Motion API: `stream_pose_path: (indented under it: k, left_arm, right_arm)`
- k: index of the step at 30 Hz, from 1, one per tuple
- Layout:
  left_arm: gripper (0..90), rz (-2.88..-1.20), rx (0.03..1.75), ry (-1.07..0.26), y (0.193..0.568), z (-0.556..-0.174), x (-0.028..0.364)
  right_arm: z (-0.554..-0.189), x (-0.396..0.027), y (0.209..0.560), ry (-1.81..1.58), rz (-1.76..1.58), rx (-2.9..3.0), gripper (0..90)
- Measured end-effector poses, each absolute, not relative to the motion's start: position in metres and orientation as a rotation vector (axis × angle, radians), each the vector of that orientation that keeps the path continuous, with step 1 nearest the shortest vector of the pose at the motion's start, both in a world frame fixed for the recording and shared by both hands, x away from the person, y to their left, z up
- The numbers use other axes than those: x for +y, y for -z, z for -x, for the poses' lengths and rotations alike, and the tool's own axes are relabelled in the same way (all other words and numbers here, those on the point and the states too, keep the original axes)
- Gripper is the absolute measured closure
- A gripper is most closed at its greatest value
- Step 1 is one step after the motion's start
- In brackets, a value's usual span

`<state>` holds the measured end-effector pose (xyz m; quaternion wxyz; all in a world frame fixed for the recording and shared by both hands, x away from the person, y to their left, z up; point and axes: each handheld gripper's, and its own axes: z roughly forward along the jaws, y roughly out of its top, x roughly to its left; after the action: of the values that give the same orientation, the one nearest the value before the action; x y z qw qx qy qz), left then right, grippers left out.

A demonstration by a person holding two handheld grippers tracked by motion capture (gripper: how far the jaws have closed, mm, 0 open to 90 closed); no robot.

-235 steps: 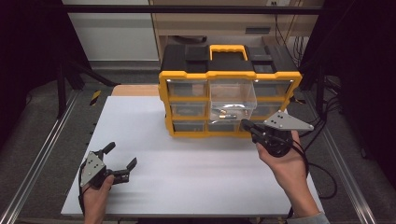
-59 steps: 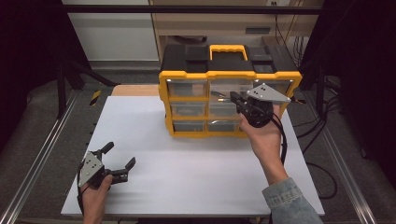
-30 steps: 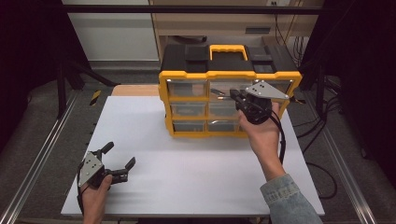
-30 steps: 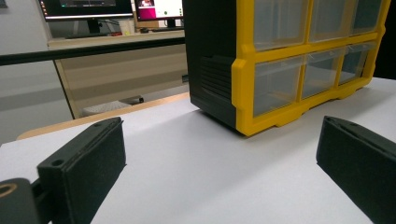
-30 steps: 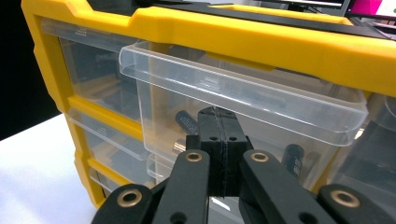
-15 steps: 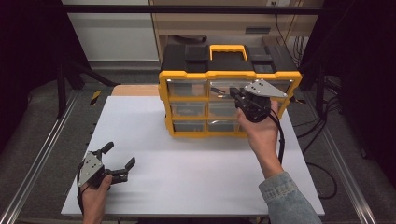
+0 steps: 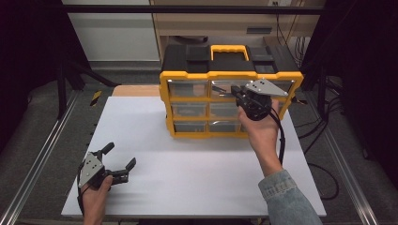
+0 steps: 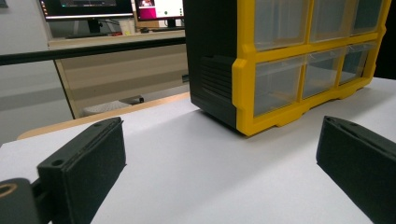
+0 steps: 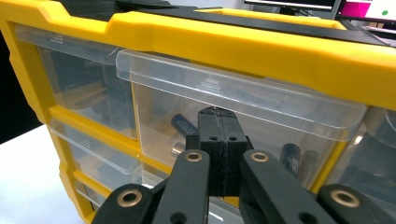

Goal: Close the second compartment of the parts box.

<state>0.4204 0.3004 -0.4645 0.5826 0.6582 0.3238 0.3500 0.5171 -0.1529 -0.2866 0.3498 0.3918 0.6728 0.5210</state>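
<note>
A yellow and black drawer cabinet (image 7: pixel 230 75) stands at the back of the white table (image 7: pixel 197 159). Its clear drawers sit pushed in. My right gripper (image 7: pixel 238 92) is shut, its tips against the front of the top middle drawer (image 7: pixel 224 88). In the right gripper view the joined jaws (image 9: pixel 218 114) meet that drawer (image 9: pixel 261 95) just under its lip, with nothing between them. Dark cylindrical parts (image 9: pixel 184 125) lie inside. My left gripper (image 7: pixel 121 154) rests open on the table at the front left. The left gripper view looks between its jaws (image 8: pixel 222 140) toward the cabinet (image 8: pixel 245 70).
The right gripper's cable (image 7: pixel 281 140) hangs down along the forearm. Metal rails (image 7: pixel 42 154) run along the table's sides. A wooden board (image 7: pixel 136 90) lies behind the table's back left, and a desk with monitors (image 8: pixel 88 9) stands beyond.
Several seconds ago a clear drawer stuck out of the cabinet near my right gripper; now it is in and the gripper is up at the top row. Over the last second nothing moved.
</note>
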Motion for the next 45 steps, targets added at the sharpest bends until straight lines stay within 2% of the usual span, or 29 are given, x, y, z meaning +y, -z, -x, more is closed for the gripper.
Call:
stream_pose_path:
  k: [45]
  left_arm:
    - [1.1, -1.539, 0.756, -0.818, 0.4645, -0.4207, 0.3005]
  right_arm:
    - [-0.5183, -0.1577, 0.2898, -1.345, -1.009, 1.738, 90.0]
